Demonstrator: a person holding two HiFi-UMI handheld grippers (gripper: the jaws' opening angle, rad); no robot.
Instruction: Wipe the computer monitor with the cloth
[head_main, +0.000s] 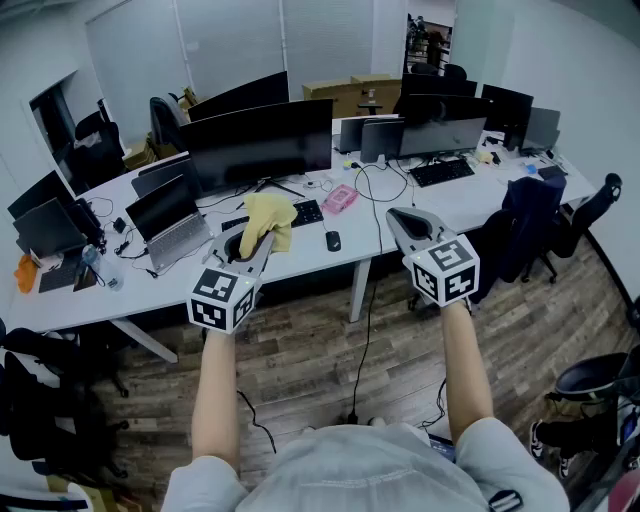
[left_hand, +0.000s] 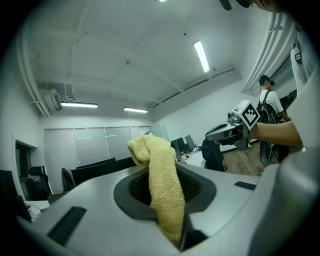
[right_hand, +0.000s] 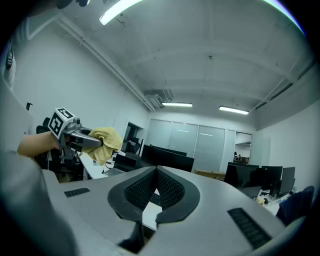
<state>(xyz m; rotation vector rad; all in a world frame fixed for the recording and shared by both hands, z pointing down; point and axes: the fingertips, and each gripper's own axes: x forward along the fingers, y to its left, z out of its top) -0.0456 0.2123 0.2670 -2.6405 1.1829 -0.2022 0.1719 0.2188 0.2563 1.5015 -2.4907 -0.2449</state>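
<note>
Left gripper (head_main: 248, 248) pinches the yellow terry cloth (head_main: 268, 222); it should meet the wide black monitor (head_main: 262, 142) flat. Right gripper (head_main: 395, 213) is closed, empty.

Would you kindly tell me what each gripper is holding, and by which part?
The left gripper clamps the yellow cloth along a bunched fold, the rest spilling past its fingers. The right gripper holds nothing.
</note>
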